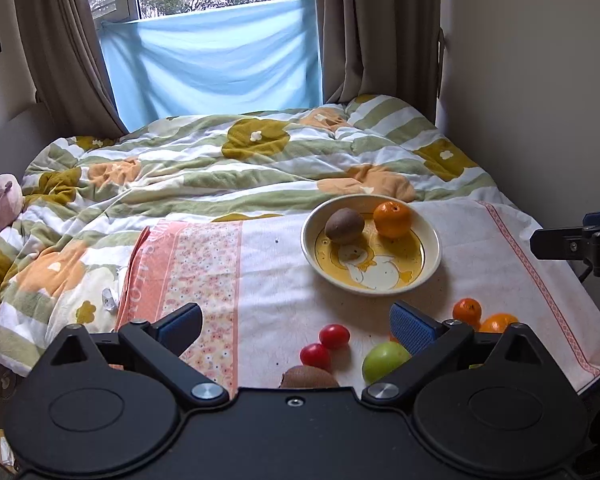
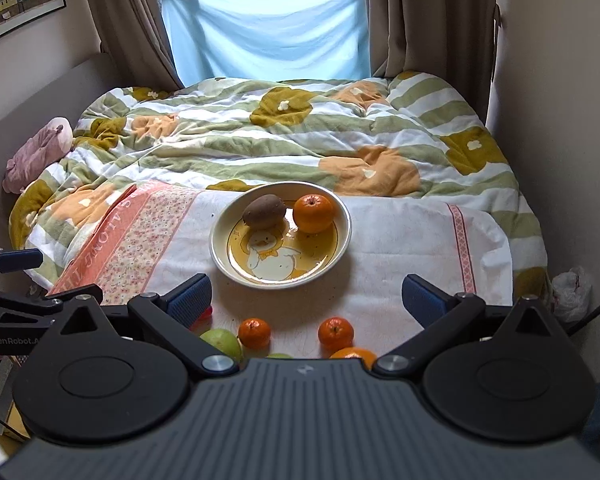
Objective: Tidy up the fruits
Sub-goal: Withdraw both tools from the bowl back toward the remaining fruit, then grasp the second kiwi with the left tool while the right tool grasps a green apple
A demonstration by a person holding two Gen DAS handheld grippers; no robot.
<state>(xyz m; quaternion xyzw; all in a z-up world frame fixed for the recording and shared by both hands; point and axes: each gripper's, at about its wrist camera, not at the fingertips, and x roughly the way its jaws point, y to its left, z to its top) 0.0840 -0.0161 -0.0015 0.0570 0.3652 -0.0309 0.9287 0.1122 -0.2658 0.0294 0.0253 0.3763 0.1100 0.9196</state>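
Both grippers' fingers point(image 1: 182, 322) gape empty before the plate point(image 2: 220, 264).

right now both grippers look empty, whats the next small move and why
Probably lower the open left gripper onto a red cherry tomato lying on the white towel. The yellow duck-print plate holds only a brown kiwi and an orange mandarin; the tomato sits nearest its fingers.

"GenRobot.A…" in white on the left claw point(image 2: 18, 260) body, partly cut off, towel point(image 2: 100, 256) lettering illegible
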